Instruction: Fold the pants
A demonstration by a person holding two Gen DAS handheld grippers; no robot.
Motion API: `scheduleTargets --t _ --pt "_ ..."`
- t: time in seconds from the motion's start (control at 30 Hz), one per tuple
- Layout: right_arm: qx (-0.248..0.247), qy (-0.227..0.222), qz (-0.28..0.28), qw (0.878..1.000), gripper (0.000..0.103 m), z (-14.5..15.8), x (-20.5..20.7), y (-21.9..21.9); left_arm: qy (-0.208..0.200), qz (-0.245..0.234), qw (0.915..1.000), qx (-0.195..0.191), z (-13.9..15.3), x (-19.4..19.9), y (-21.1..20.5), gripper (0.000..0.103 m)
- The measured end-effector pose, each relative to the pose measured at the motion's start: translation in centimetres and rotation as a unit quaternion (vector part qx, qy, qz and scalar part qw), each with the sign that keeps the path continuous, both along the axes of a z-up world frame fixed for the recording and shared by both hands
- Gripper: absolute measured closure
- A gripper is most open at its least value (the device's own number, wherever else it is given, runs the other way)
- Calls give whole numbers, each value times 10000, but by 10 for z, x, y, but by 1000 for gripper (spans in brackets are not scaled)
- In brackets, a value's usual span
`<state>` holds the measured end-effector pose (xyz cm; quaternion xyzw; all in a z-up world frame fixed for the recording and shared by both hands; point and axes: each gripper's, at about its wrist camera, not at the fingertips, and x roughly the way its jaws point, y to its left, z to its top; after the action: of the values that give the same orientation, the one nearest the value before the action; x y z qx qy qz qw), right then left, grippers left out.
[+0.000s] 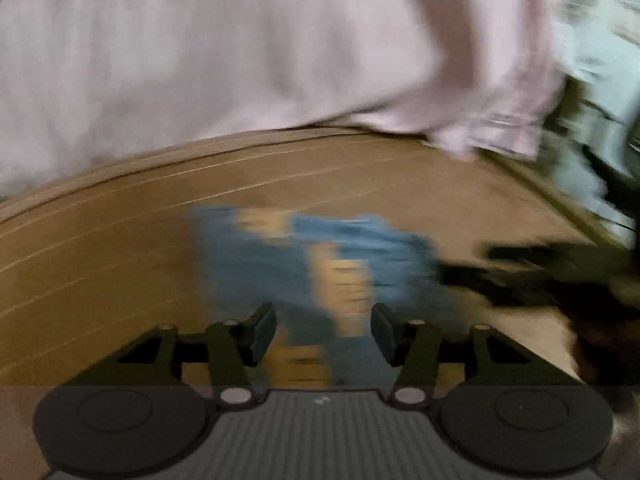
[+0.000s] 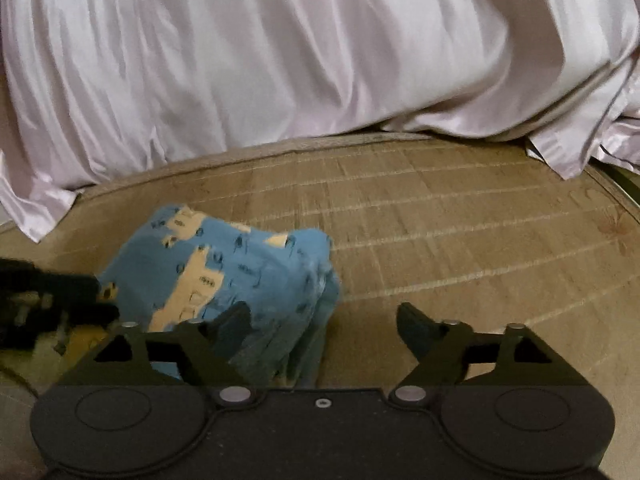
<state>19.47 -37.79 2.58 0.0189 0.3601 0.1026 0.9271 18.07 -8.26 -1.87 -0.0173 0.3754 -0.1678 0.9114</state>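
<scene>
Pants lie bunched on mat, below draped sheet.

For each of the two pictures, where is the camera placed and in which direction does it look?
Left wrist: sits behind the open left gripper, looks forward and down at blurred blue pants on a woven mat; the right gripper shows at right.
Right wrist: sits behind the open right gripper, same pants lying left of centre; the left gripper shows at left.
Shared: pants, mat, pale sheet.
</scene>
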Motion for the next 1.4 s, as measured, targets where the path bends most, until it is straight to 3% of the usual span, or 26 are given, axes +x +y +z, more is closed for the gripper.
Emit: scheduleTargets --t 0.07,0.13,0.17,0.23,0.37,0.47,0.57,0.67,0.7,0.8,0.93,1.1,1.4 --pt "-347 109 -125 9993 17 -17 -4 5 320 332 9984 336 -11 11 6 44" --pt "-301 36 -293 9991 1 -26 -12 -1 604 363 9942 813 -24 21 8 40" --pt "-307 50 -333 9990 1 -27 -14 -5 640 315 9934 902 -29 21 9 36" --pt "-384 8 -215 9990 1 -25 -17 -8 657 332 9935 865 -31 17 12 27" --pt "-840 -557 -256 9946 1 -11 -29 -3 540 266 9939 924 -25 9 15 25" --pt "-666 -846 -169 9940 1 1 -21 2 135 292 9954 901 -12 7 13 17" --pt "-864 -900 -34 9922 1 2 0 15 -89 441 9926 1125 -7 21 1 12" --pt "-1448 -572 -103 9878 1 -17 30 23 204 607 9870 1472 -22 33 -2 12" --pt "-1563 -474 -87 9865 1 -24 37 20 319 644 9871 1429 -28 34 1 11" --pt "-1209 -405 -66 9918 1 -19 42 5 371 745 9905 1091 -30 29 12 11" --pt "-1184 -504 114 9916 1 -8 32 7 383 757 9914 995 -29 29 18 9" --pt "-1104 -524 104 9925 1 0 11 8 487 840 9913 887 -27 29 22 6" --pt "-378 -302 -244 9985 1 -2 -38 -6 438 945 9924 654 -17 9 27 2"
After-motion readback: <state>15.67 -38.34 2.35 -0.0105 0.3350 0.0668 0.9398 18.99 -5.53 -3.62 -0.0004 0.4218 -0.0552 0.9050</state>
